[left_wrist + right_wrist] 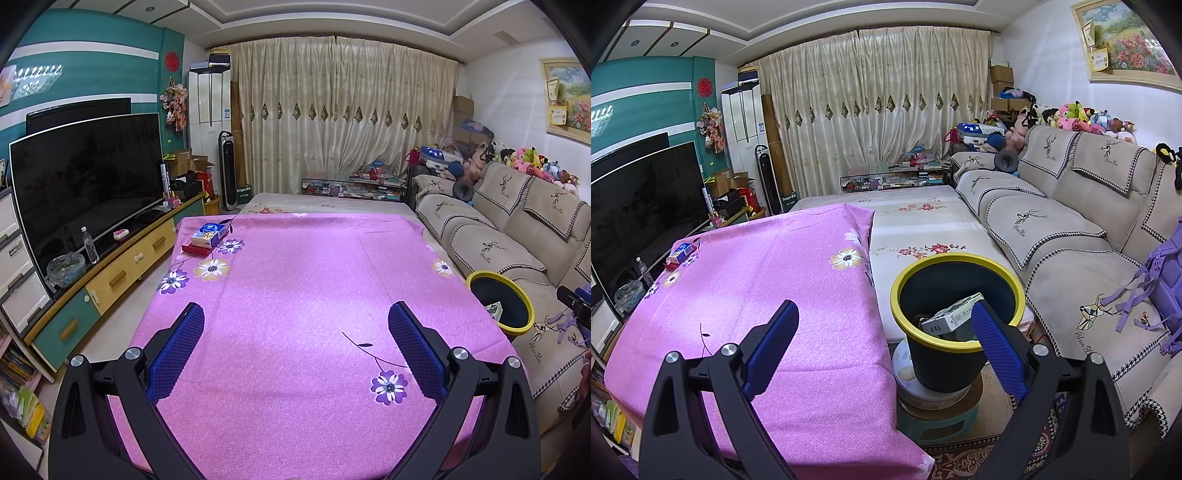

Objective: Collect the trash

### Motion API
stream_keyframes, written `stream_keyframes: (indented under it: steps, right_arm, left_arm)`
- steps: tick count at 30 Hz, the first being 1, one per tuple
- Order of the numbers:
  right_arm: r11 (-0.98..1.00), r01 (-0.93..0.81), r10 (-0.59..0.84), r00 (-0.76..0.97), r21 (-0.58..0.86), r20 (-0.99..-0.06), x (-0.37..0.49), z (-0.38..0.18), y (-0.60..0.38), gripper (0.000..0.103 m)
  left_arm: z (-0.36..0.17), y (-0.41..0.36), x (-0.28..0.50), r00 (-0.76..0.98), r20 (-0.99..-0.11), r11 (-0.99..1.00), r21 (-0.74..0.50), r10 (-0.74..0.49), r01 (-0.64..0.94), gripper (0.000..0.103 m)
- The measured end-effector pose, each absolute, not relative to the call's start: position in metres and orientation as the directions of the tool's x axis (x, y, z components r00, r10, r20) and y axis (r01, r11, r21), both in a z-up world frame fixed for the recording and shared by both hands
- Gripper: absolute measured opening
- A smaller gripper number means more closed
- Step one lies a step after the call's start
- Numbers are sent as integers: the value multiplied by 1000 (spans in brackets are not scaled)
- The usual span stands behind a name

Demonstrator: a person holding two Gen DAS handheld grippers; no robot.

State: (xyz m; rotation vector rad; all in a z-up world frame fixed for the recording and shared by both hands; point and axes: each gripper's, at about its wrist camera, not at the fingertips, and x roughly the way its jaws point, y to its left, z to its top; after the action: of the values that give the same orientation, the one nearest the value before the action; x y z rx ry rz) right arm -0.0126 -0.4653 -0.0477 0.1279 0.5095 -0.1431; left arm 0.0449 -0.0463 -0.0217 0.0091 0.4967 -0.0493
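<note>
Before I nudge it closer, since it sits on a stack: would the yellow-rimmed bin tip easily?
Probably. The bin stands raised on a round tin over a small stool, so its footing looks narrow. It holds only a carton and looks light, so a push near the rim may topple it; push low.

Round dark bin with yellow rim (956, 332): its base is hidden behind the right gripper's blue finger pad (997, 341), the white box inside it (951, 317) is partly covered by that pad with print too small to read, and what lies beneath the box is in shadow.
</note>
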Motion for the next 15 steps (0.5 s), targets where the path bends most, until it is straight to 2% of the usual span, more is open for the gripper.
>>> stream_keyframes:
  steps: [15]
  right_arm:
    - [982,168,-106,861,82,-498,-10,-50,-462,90]
  left_arm:
    - [-35,-44,58,859,-509,998,-26,-56,49,98]
